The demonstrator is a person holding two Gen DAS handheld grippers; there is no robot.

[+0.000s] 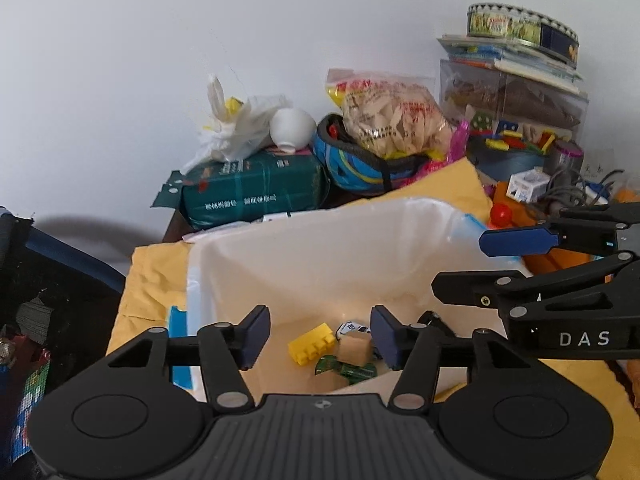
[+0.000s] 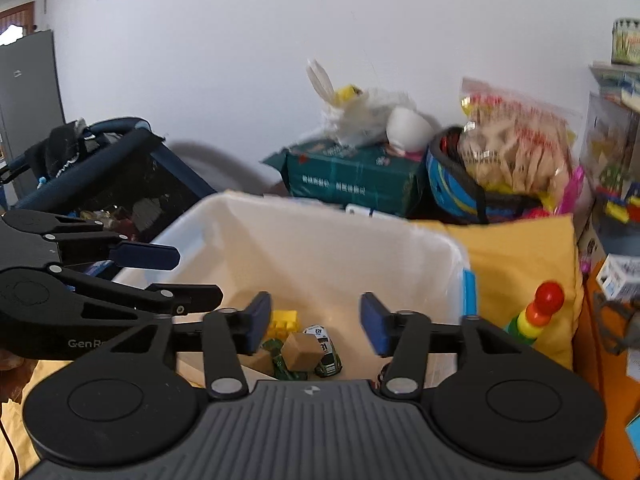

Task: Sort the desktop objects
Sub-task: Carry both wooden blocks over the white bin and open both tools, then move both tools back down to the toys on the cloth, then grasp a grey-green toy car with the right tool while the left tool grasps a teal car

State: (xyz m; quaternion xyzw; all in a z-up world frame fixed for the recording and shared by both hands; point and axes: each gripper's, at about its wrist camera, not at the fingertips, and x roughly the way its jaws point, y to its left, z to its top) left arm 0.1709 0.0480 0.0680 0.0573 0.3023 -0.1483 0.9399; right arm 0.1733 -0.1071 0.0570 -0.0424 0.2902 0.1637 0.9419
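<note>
Hovering over the white bin [image 1: 320,240], both grippers' jaws gape empty

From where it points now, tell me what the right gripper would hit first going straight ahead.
Probably the small brown block among the toys in the white bin; the open right gripper aims down into it.

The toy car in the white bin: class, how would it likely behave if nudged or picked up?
The toy car would probably roll if pushed along its length, though its wheels are barely visible. It lies crowded against the tan cube and the yellow brick in the white bin, so a nudge may shift those too. It looks small and rigid, likely light and firm to grip.
</note>
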